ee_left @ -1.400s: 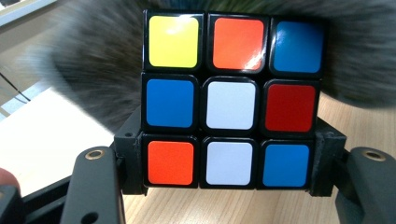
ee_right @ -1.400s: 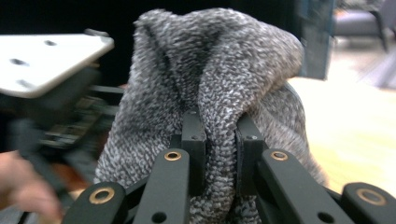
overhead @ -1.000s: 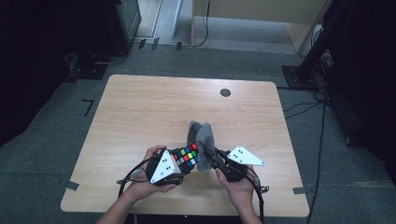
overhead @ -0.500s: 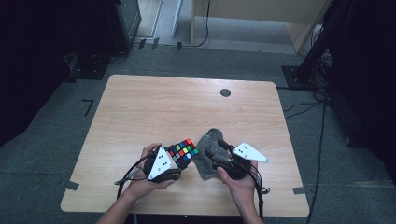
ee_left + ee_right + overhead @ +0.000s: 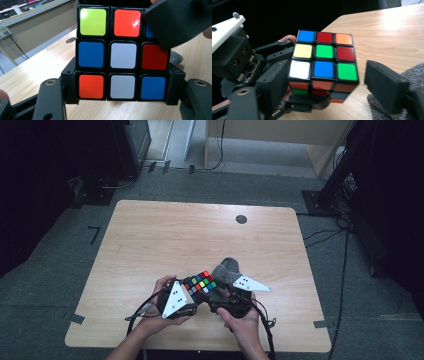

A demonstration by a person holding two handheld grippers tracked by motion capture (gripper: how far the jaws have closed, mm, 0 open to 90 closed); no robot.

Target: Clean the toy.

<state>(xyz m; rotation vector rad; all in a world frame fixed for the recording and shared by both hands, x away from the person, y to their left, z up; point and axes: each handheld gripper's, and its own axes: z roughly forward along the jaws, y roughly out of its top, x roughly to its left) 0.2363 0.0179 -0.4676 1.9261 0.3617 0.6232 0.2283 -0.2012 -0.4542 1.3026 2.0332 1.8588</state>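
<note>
Hard glossy plastic is what you have in your left gripper (image 5: 192, 295): a scrambled, many-coloured puzzle cube with black edges (image 5: 199, 284), lifted just above the near edge of the light wooden table (image 5: 165, 235). Its jaws are closed on the cube's lowest layer, one on each side face. Rigid and light, the cube won't crush, but the smooth stickers may slip and the layers can twist, so keep both jaws on one layer, flat on opposite faces. To its right, your right gripper (image 5: 324, 86) stands wide open, one jaw touching the cube's side, the other well clear, gripping nothing. Beside it lies a soft grey knitted cloth (image 5: 226, 271), limp and easily snagged.
</note>
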